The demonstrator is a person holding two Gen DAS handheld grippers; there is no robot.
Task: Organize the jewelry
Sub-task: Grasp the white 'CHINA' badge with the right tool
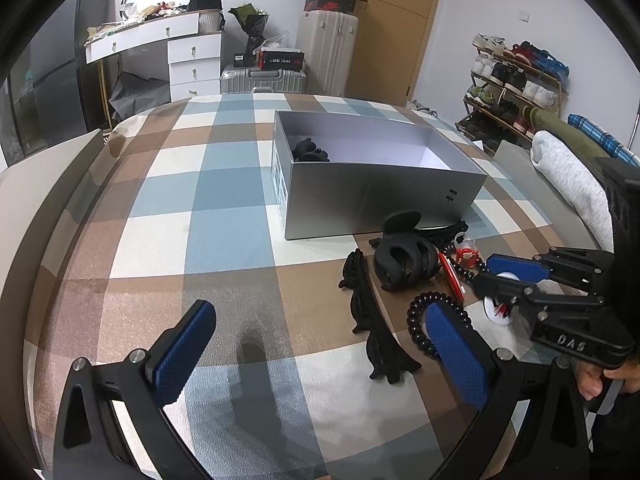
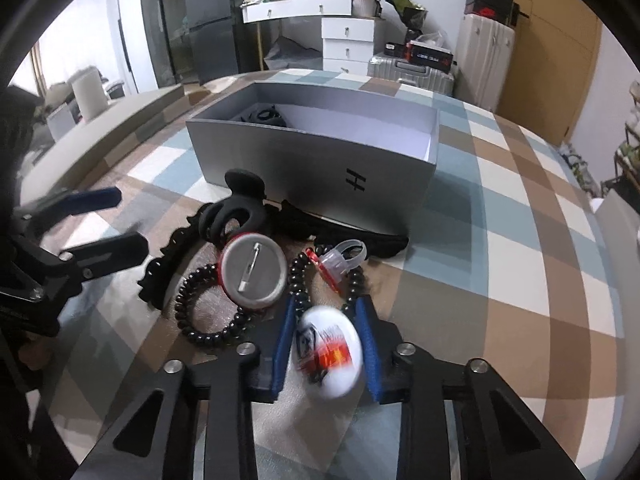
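Note:
A grey open box (image 1: 380,196) stands on the checked bedspread, with a black hair clip (image 1: 310,151) inside; it also shows in the right wrist view (image 2: 320,164). In front of it lies a pile: a black claw clip (image 1: 404,260), a long black clip (image 1: 368,312), a black coil bracelet (image 2: 208,312), a face-down pin badge (image 2: 254,274), a bead string (image 2: 300,280) and a clear ring (image 2: 348,254). My right gripper (image 2: 327,344) is shut on a white printed badge (image 2: 330,350). My left gripper (image 1: 320,344) is open and empty, left of the pile.
A white dresser (image 1: 176,48), suitcases (image 1: 326,48) and a shoe rack (image 1: 516,84) stand beyond the bed. A grey pillow (image 1: 568,184) lies at the right. A low headboard edge (image 1: 44,200) runs along the left.

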